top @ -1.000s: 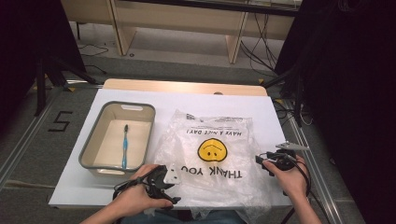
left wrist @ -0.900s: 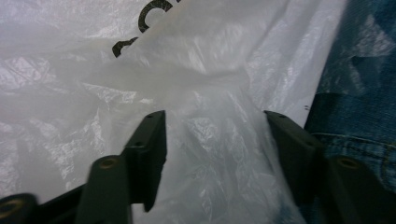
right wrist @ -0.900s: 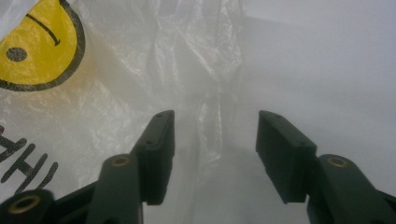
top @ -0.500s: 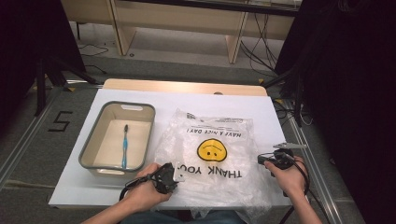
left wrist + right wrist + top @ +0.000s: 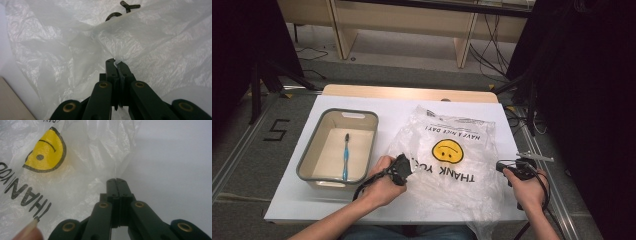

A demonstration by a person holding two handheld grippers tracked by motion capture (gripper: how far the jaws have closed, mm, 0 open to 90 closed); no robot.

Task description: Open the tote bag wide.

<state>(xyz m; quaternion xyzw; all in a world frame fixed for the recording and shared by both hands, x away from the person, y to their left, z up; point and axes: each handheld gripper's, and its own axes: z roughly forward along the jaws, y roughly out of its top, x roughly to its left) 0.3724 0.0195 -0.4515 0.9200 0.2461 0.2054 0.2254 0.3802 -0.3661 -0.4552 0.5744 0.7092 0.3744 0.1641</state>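
Observation:
A clear plastic bag (image 5: 452, 172) printed with a yellow smiley (image 5: 448, 150) and "THANK YOU" lies crumpled on the white table (image 5: 397, 107). My left gripper (image 5: 407, 167) is at the bag's left side. Its jaws have just closed, and a fold of the bag's film (image 5: 162, 37) is pinched between the tips of the left gripper (image 5: 116, 63). My right gripper (image 5: 501, 166) is at the bag's right edge. In the right gripper view the right gripper (image 5: 116, 180) is shut, with the creases of the bag (image 5: 82, 170) running into its tips.
A grey tub (image 5: 309, 155) stands at the table's left with a blue toothbrush (image 5: 345, 155) lying inside. Bare tabletop lies right of the bag (image 5: 175, 157). A fingertip (image 5: 27, 231) shows at the lower left of the right gripper view. Wooden furniture and cables lie beyond the table.
My left hand has moved right and away from the table's front edge onto the bag, and its jaws have shut on the film. The right jaws have shut too, and that hand stayed put.

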